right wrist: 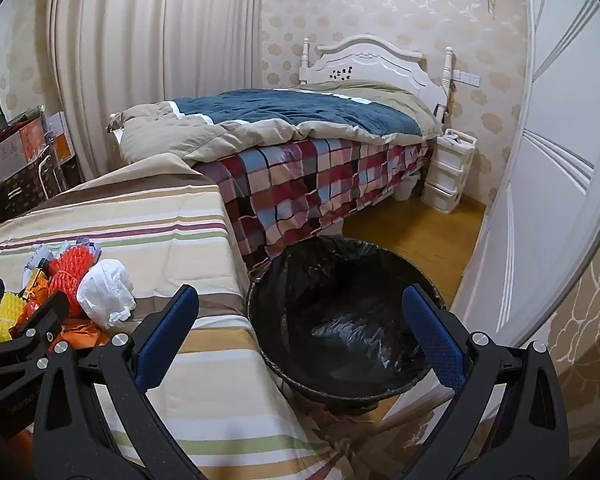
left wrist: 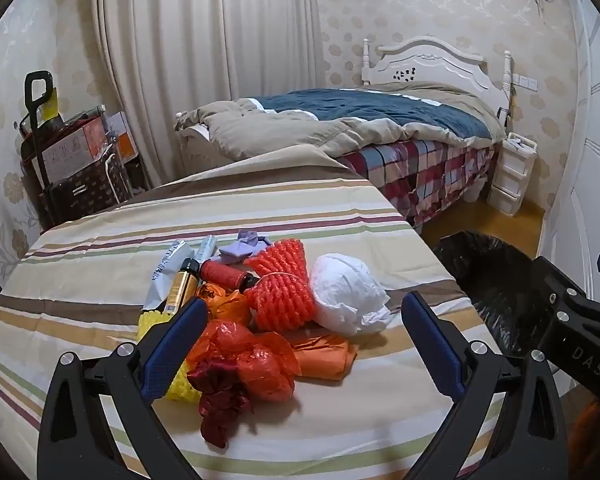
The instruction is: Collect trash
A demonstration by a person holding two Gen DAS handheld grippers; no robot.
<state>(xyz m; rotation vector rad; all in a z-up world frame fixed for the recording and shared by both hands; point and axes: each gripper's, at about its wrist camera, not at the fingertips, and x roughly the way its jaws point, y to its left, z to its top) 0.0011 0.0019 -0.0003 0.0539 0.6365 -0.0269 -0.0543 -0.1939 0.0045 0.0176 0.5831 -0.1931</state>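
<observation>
A heap of trash lies on the striped table cover [left wrist: 100,248]: a crumpled orange plastic bag [left wrist: 248,356], orange foam netting [left wrist: 280,296], a white paper wad [left wrist: 348,296], yellow foam netting [left wrist: 180,384], a red roller [left wrist: 224,272] and a gold-and-black bottle [left wrist: 182,284]. My left gripper [left wrist: 304,320] stands open above the heap, nothing between its fingers. My right gripper [right wrist: 300,312] is open too, hovering at the table's right edge over the black-lined trash bin [right wrist: 340,320]. The white wad [right wrist: 106,294] and orange netting [right wrist: 70,268] also show in the right wrist view.
A bed with a blue-and-beige quilt [right wrist: 292,120] and checked sheet stands behind the table. White plastic drawers [right wrist: 448,168] sit by the headboard. Boxes and a trolley [left wrist: 60,152] are stacked at the left wall. A white door [right wrist: 548,200] is at right, over wooden floor [right wrist: 412,224].
</observation>
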